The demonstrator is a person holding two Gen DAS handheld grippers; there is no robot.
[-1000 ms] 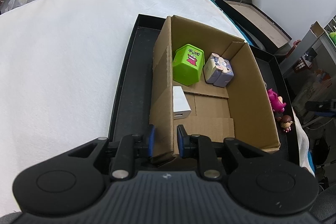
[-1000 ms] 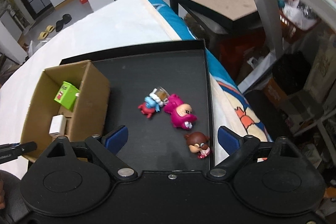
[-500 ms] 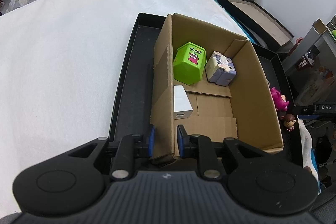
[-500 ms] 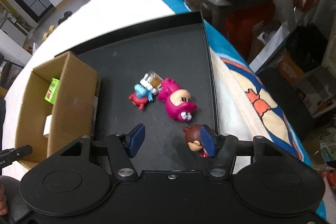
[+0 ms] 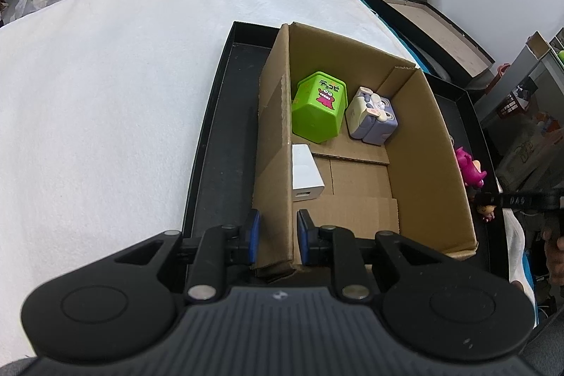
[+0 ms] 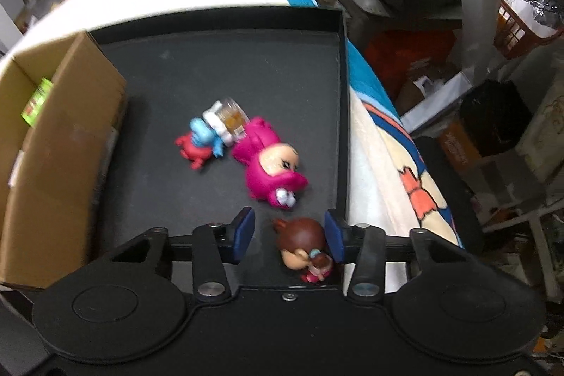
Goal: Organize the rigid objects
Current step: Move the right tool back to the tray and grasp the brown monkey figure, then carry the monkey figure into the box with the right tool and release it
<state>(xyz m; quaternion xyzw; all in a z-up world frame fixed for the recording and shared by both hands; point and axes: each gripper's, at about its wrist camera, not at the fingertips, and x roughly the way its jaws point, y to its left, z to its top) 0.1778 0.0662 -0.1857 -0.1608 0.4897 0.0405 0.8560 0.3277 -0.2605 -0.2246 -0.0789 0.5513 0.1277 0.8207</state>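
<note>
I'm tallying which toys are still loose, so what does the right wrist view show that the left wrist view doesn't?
Only the right wrist view shows the red and blue figure and the clear block on the black tray, and the right gripper closing around the brown-haired figure, its left pad not yet touching.

Only the left wrist view shows the purple cube toy and white charger inside the cardboard box, whose wall the left gripper clamps.

Both show the pink figure, the green box and the tray.

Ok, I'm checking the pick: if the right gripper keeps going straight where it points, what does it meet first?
Probably the brown-haired figurine, already between the closing jaws of the right gripper, nearer the right pad; below it lies the black tray. Depth is unclear.
</note>
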